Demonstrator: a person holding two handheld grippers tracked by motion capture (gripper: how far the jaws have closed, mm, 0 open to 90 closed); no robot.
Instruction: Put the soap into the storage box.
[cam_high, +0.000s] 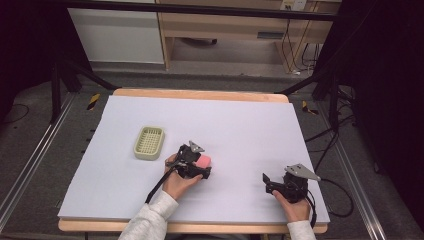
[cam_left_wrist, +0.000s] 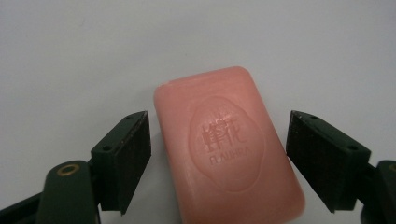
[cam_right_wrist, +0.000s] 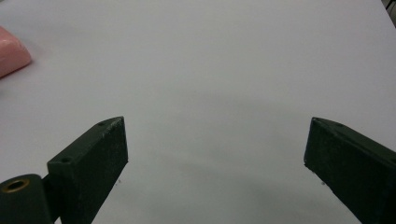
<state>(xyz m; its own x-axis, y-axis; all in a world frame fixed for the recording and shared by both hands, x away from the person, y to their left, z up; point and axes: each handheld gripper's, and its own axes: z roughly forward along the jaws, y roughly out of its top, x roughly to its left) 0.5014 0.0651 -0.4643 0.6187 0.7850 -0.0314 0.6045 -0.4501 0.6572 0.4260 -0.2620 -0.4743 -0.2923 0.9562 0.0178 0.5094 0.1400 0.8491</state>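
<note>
A pink bar of soap lies flat on the white sheet near the table's middle. In the left gripper view the soap shows an oval stamp with lettering on its top face. My left gripper straddles it, open, and a narrow gap shows between each jaw and the soap's long sides. My right gripper rests open near the front right of the sheet, with nothing between its jaws. One corner of the soap appears at the left edge of the right gripper view.
A pale green slotted soap dish sits on the sheet to the left of the soap and a little farther back. The table's wooden edge borders the sheet at the far side. Cables and metal frame legs stand on the floor around the table.
</note>
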